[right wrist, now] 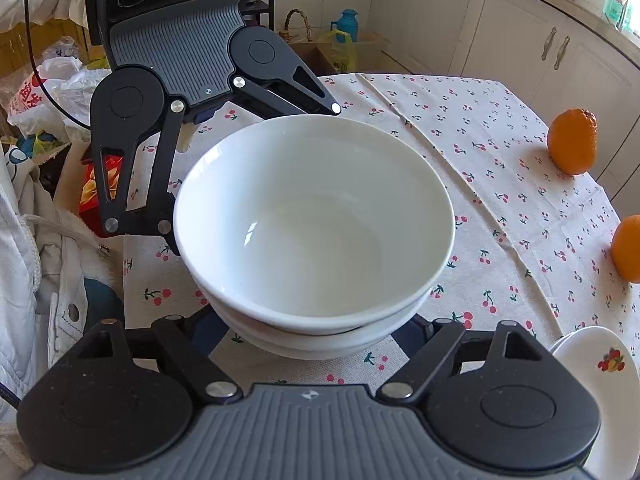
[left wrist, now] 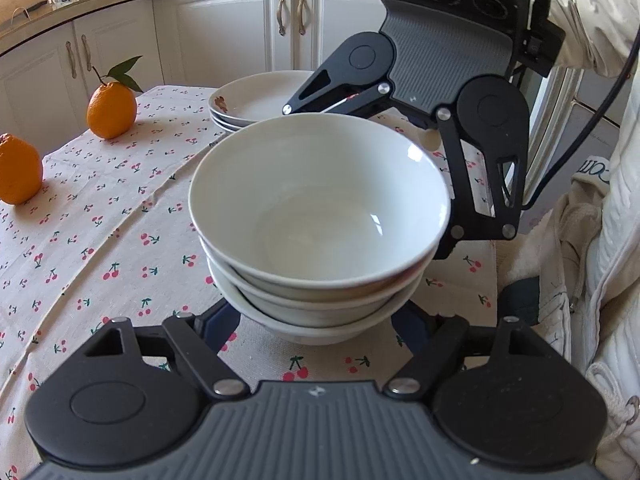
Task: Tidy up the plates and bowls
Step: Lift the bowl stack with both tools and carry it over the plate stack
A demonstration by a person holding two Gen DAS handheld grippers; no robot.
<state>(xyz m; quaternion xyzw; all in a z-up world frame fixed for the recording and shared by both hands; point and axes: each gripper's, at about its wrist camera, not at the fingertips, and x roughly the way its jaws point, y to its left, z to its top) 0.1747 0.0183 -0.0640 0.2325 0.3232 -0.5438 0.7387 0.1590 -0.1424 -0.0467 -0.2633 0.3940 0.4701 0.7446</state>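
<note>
A stack of three white bowls point(left wrist: 320, 208) point(right wrist: 316, 216) stands in the middle of both views, over the cherry-print tablecloth point(left wrist: 120, 220). My left gripper point(left wrist: 316, 320) reaches in from below; its fingers point(left wrist: 218, 328) run along both sides of the lowest bowl, with the tips hidden under it. From the opposite side my right gripper point(left wrist: 364, 180) clasps the same stack. In the right wrist view the right gripper point(right wrist: 316, 332) hugs the lowest bowl, and the left gripper point(right wrist: 254, 174) faces it. Behind the bowls is a stack of white plates point(left wrist: 256, 100) point(right wrist: 596, 360) with a fruit print.
Two oranges point(left wrist: 112, 108) point(left wrist: 18, 168) sit on the cloth, at the right in the right wrist view point(right wrist: 572, 142). A person's white jacket point(left wrist: 600, 240) hangs at the table's edge. White cabinets point(left wrist: 224, 28) line the wall, and bags point(right wrist: 52, 92) clutter the floor.
</note>
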